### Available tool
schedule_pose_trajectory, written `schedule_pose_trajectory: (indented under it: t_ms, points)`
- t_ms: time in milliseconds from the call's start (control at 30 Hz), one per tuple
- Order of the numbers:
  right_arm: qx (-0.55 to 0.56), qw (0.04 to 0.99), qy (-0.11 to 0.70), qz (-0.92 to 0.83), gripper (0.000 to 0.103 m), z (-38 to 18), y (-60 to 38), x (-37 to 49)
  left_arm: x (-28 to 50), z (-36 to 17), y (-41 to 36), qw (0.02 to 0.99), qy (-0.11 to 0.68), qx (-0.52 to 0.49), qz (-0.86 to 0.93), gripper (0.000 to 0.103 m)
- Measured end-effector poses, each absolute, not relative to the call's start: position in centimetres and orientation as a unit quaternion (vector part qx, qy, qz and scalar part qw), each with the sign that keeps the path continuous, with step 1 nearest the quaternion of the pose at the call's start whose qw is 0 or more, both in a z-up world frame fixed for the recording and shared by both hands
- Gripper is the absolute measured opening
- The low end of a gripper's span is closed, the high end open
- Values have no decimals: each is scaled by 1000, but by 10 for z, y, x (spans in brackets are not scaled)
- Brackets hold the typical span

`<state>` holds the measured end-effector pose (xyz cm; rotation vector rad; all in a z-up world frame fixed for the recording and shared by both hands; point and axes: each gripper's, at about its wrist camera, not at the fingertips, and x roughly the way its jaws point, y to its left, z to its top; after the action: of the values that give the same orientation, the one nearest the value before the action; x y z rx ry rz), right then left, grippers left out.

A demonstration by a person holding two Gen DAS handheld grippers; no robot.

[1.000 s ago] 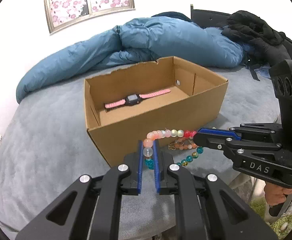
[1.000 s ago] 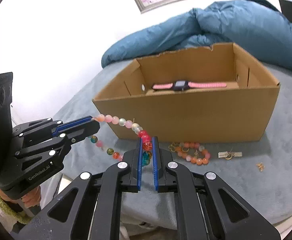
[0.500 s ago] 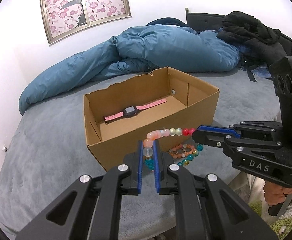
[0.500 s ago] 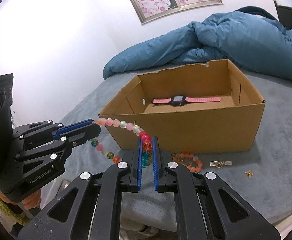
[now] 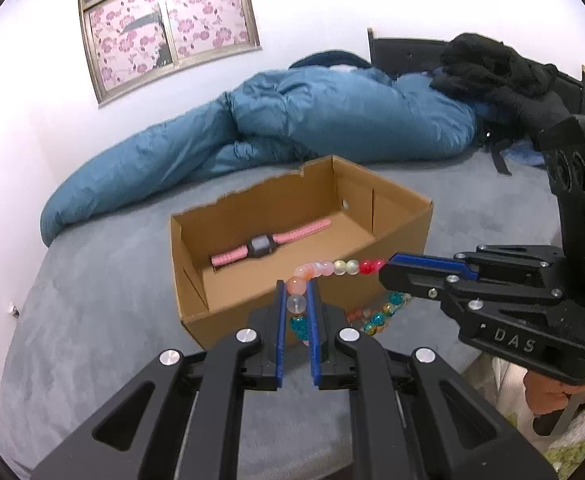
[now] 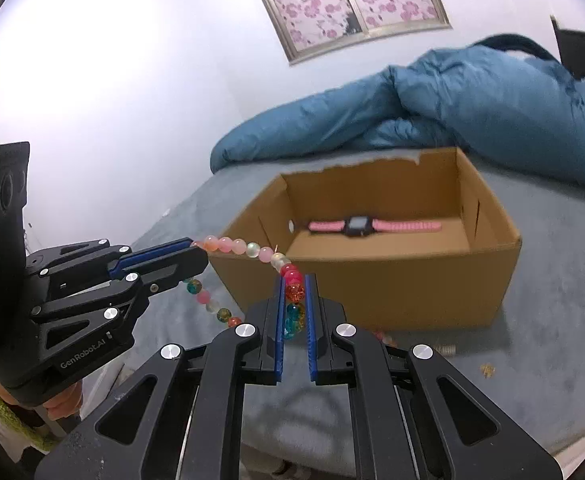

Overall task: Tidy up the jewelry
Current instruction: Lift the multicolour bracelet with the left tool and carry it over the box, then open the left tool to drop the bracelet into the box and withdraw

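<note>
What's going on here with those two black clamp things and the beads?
A person is tidying jewelry on a bed, holding a gripper in each hand. The left gripper and the right gripper are both shut on one bead necklace, stretched between them in front of a cardboard box. A pink watch already lies in the box. Another bead bracelet lies on the bed beside it.

- A home bedroom.
- A bed (image 5: 92, 280) with grey cover carries a blue duvet (image 5: 292, 128).
- Flower-patterned window (image 5: 164, 20) in a white wall.
</note>
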<state>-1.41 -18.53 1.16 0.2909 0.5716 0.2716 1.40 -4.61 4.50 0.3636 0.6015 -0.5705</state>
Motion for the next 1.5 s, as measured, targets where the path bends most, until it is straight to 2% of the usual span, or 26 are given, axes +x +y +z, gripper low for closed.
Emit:
schedule_pose_trajectory:
  t_ms: [200,333,500,733,1000,1267,1400,1500]
  points:
    - [141,945,257,144,7,43,-196,12,34,75,-54,909,257,170,-281,9]
    - [136,937,277,162,7,61,-204,54,67,91,-63,911,250,173,-279,9]
    - [149,899,367,186,7,53,-210,131,134,73,-68,894,318,166,-270,9]
    - [156,804,541,191,7,-14,-187,201,197,5,-65,844,434,188,-253,9]
    - [114,746,631,180,8,-54,-156,230,216,-29,-78,808,468,265,-242,9]
    - [152,724,652,165,13,-75,-165,250,227,-40,-74,799,480,283,-225,10]
    - [152,742,632,164,23,-68,-171,247,227,-34,-70,807,475,276,-217,17]
    - [148,770,597,170,24,-47,-178,239,222,-21,-62,824,456,257,-216,19]
